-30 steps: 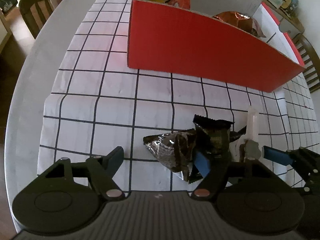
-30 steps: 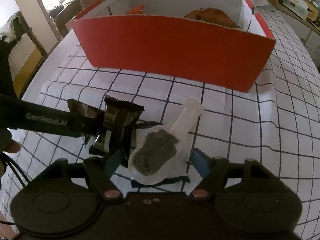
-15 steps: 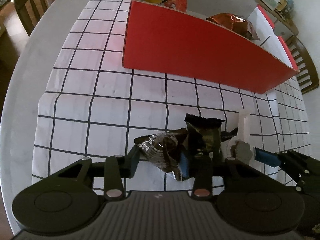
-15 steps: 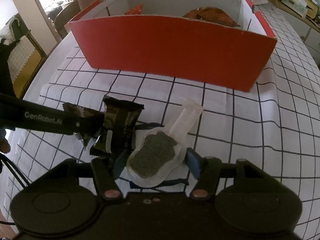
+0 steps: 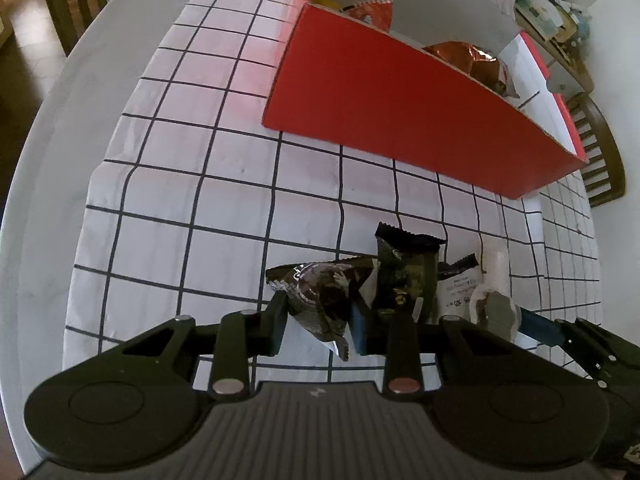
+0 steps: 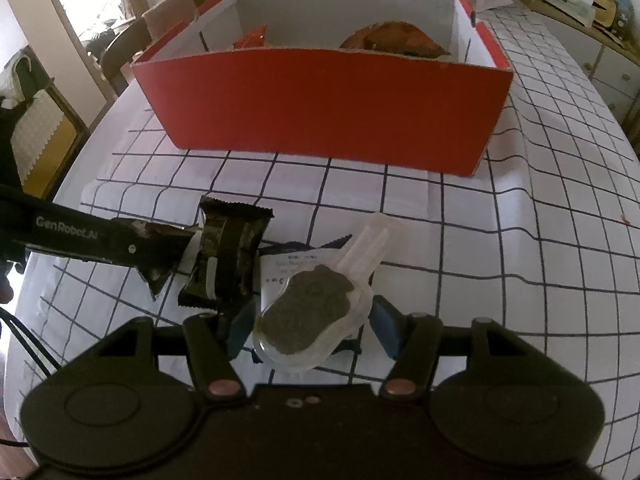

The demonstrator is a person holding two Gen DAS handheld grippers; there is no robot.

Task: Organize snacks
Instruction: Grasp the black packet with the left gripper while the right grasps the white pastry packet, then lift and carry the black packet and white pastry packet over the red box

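- Left wrist view: left gripper [image 5: 320, 316], jaws just closing, pinches a dark crinkled snack packet [image 5: 320, 292] on the checked tablecloth [image 5: 200, 200], before the red box [image 5: 400, 108]
- Right wrist view: right gripper [image 6: 310, 320] fingers clasp a clear lolly-shaped pack [image 6: 308, 312] near the same box [image 6: 328, 108]

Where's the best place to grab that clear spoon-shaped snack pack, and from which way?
Take the clear spoon-shaped pack across its wide filled bowl, coming from above. It lies flat with its thin handle toward the red box; the right claw already straddles the bowl.
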